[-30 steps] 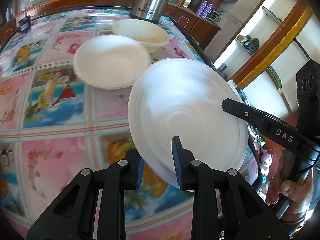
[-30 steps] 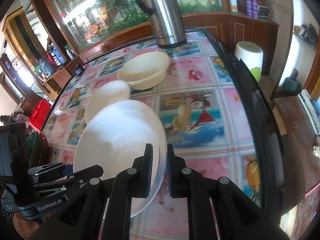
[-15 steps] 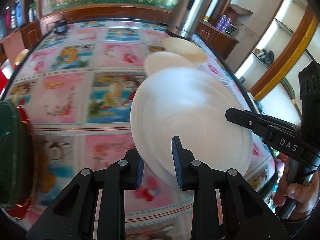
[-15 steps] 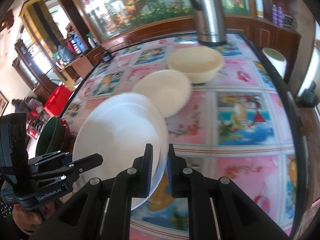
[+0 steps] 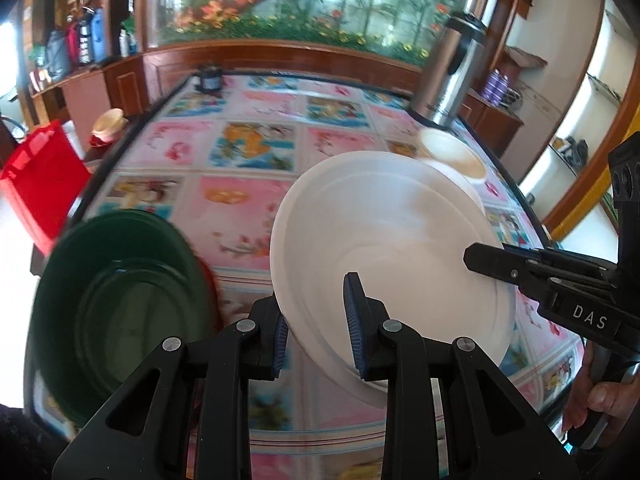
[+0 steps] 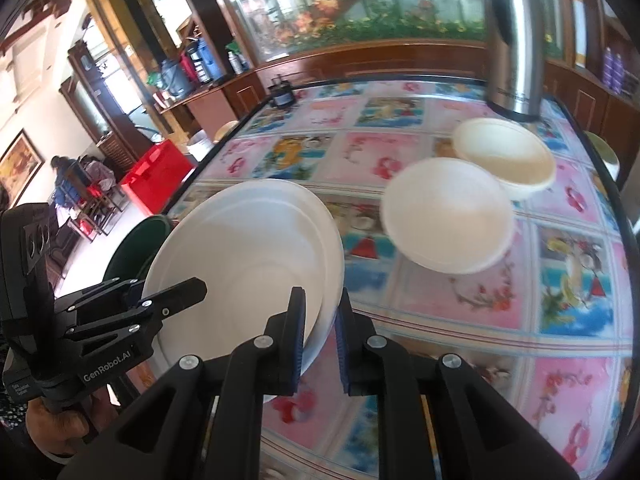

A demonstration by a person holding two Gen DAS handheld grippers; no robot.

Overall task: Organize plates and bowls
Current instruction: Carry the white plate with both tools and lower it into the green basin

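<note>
Your left tool (image 5: 316,334) is clamped on the near rim of the white plate (image 5: 384,248), one pad under the rim and one pad on the inner face. Your right tool (image 6: 320,340) pinches the opposite rim of the same plate (image 6: 244,256), its fingers nearly together with only the plate's edge between them. From the left wrist view your right tool (image 5: 476,258) comes in from the right side, its tip on the plate's rim; from the right wrist view your left tool (image 6: 180,292) reaches in from the lower left. The plate is tilted and held off the tabletop (image 6: 560,360) between the two tools.

Below and left of the plate sits a green basin (image 5: 116,308) at the tabletop's left edge, with a smaller dark dish nested inside it. The plate's left side overlaps the basin (image 6: 132,248) in the right wrist view.

Farther out on the patterned tabletop (image 5: 240,200) a white bowl (image 6: 448,216) rests, and just behind it, touching or nearly so, a cream bowl (image 6: 506,156). A steel kettle (image 6: 514,36) stands beyond the cream bowl, at the far right corner. A red crate (image 5: 36,184) sits on the floor off the tabletop's left side.
</note>
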